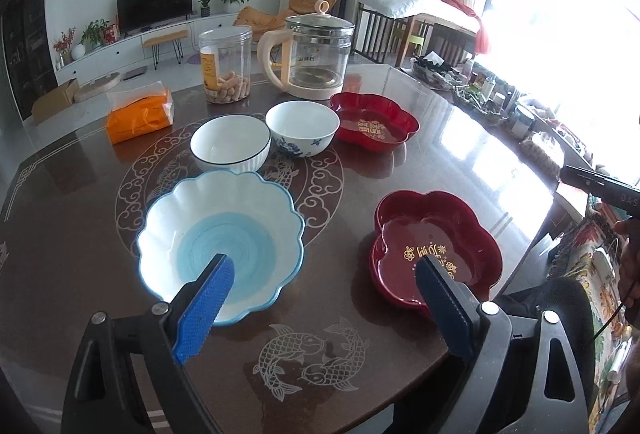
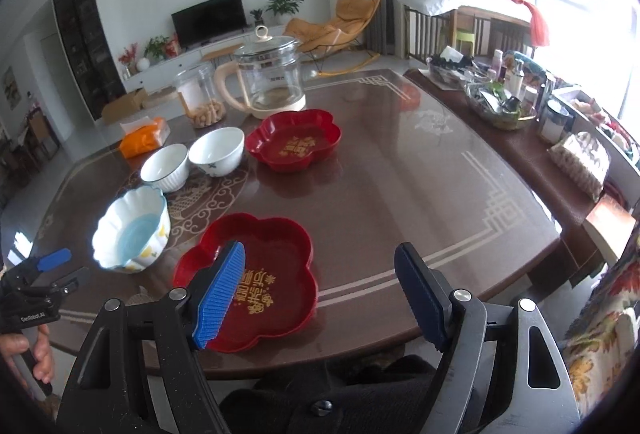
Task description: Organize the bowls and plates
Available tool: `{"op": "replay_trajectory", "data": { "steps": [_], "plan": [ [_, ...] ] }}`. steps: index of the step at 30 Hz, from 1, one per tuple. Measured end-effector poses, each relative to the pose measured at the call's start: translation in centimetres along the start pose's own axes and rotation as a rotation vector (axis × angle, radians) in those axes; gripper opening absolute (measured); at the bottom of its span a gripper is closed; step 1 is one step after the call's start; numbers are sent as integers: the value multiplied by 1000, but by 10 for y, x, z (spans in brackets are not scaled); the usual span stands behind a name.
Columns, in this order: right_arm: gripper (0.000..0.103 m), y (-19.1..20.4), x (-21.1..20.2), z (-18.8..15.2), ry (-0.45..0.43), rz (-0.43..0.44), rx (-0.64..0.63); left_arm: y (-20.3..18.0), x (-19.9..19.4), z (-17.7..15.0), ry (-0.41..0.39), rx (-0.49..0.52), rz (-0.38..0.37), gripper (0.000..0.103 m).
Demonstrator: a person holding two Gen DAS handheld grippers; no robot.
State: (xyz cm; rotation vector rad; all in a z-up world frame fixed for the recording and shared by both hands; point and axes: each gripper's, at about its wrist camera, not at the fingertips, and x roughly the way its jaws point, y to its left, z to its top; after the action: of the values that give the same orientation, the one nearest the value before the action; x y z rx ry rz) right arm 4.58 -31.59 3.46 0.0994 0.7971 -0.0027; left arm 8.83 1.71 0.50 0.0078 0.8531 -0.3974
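Three bowls (image 1: 221, 246), two red plates (image 1: 436, 250), left gripper (image 1: 324, 298) and right gripper (image 2: 320, 294) wide, empty.

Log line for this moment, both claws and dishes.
left claw: open, empty | right claw: open, empty | near red plate: untouched | scalloped blue bowl: untouched | nothing stacked

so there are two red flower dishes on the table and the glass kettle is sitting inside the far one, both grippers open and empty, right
Not quite: the glass kettle stands on the table behind the far red dish, not in it; the right wrist view shows that dish empty. The rest holds: a second red dish lies near, and the left gripper and right gripper are open and empty.
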Motion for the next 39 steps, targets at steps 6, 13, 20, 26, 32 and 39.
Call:
{"op": "replay_trajectory", "data": {
  "steps": [6, 13, 20, 26, 32, 39],
  "plan": [
    [80, -45, 62, 49, 163, 123, 184, 4, 59, 94, 58, 0, -61, 92],
    [80, -60, 156, 92, 392, 227, 378, -3, 163, 188, 171, 85, 54, 92],
    [80, -56, 228, 122, 469, 190, 341, -16, 262, 230, 312, 83, 81, 89],
    [80, -67, 272, 137, 451, 159, 343, -12, 320, 252, 353, 9, 109, 71],
    [71, -59, 303, 141, 466, 224, 325, 3, 367, 244, 446, -92, 103, 45],
    [15, -43, 325, 132, 504, 261, 305, 3, 372, 231, 445, -131, 21, 9]
  ]
}}
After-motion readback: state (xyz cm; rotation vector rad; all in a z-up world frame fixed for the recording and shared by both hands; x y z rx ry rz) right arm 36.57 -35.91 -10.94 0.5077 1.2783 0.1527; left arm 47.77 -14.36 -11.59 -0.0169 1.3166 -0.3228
